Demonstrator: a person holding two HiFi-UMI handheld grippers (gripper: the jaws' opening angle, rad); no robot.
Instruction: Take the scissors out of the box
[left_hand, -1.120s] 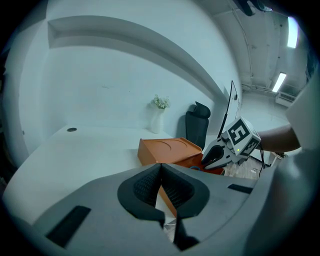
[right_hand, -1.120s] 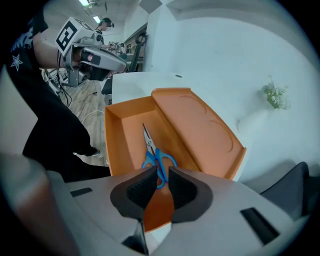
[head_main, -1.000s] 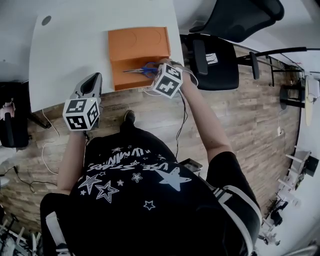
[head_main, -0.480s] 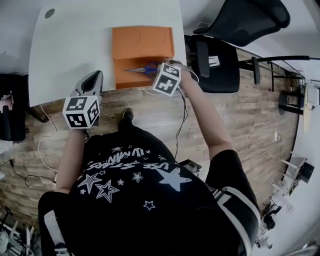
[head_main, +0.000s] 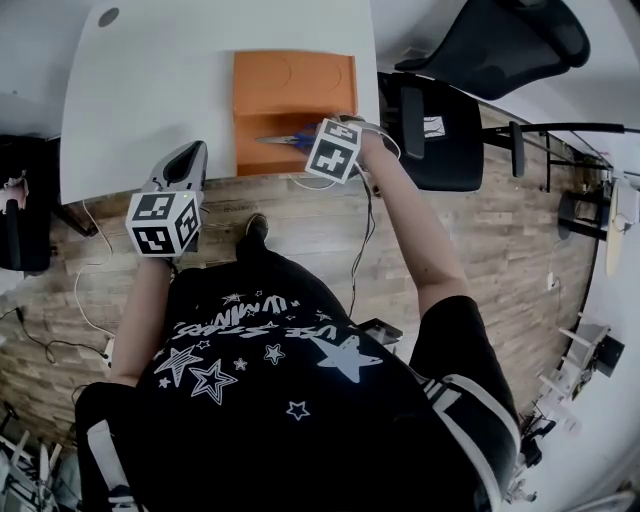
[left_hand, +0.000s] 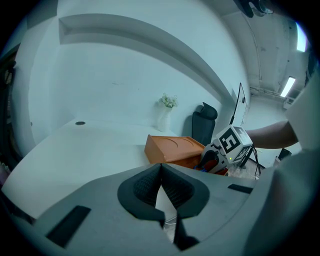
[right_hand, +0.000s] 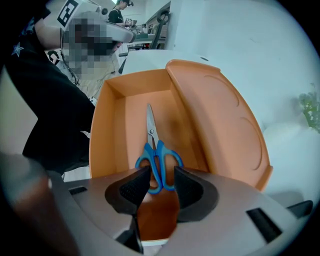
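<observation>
The orange box (right_hand: 102, 135) lies open on the white table (head_main: 160, 90), its lid (right_hand: 220, 115) folded back to the far side. Blue-handled scissors (right_hand: 159, 160) lie flat on the box floor, blades pointing away from my right gripper (right_hand: 161, 172). That gripper points steeply down into the box and is open, one pad on each side of the handle loops, neither pressing on them. In the head view its marker cube covers the scissors (head_main: 285, 141) handles. My left gripper (head_main: 188, 155) rests at the table's near edge, left of the box (head_main: 262, 155), shut on nothing.
A black office chair (head_main: 440, 120) stands right of the table, close to the box. A cable (head_main: 365, 220) hangs from the right gripper along the person's arm. A small vase with a plant (left_hand: 167, 112) stands at the table's far side. Wooden floor lies below the table's edge.
The right gripper's marker cube has turned a little over the box's near end. The scissors lie where they were, and the left gripper has kept still.
</observation>
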